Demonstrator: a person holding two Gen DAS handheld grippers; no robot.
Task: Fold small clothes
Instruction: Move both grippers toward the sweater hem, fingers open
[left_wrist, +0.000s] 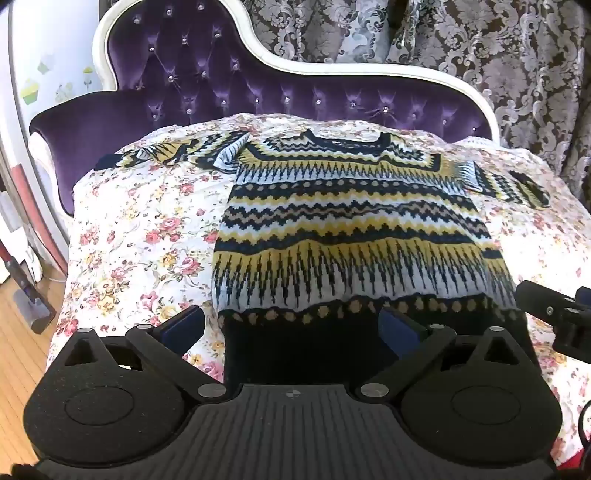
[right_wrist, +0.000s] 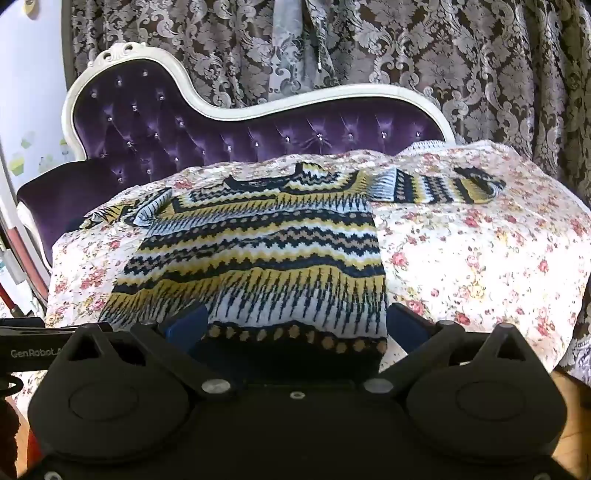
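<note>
A patterned yellow, navy and white sweater (left_wrist: 354, 236) lay flat, sleeves spread, on a floral bedspread (left_wrist: 140, 251). The left claw (left_wrist: 291, 325) hovered wide open at its dark hem.

Purple tufted chaise (left_wrist: 207, 92) with white frame fills upper centre of frame, under a floral quilt (left_wrist: 140, 236). Damask curtains (left_wrist: 480, 55) hang behind, upper right. Wood floor (left_wrist: 22, 332) lower left.

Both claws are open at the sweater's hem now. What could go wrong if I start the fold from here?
1. The left sleeve lies bunched and twisted, so it may fold in crooked.
2. The left claw and right claw could pinch the floral cover along with the sweater hem.
</note>
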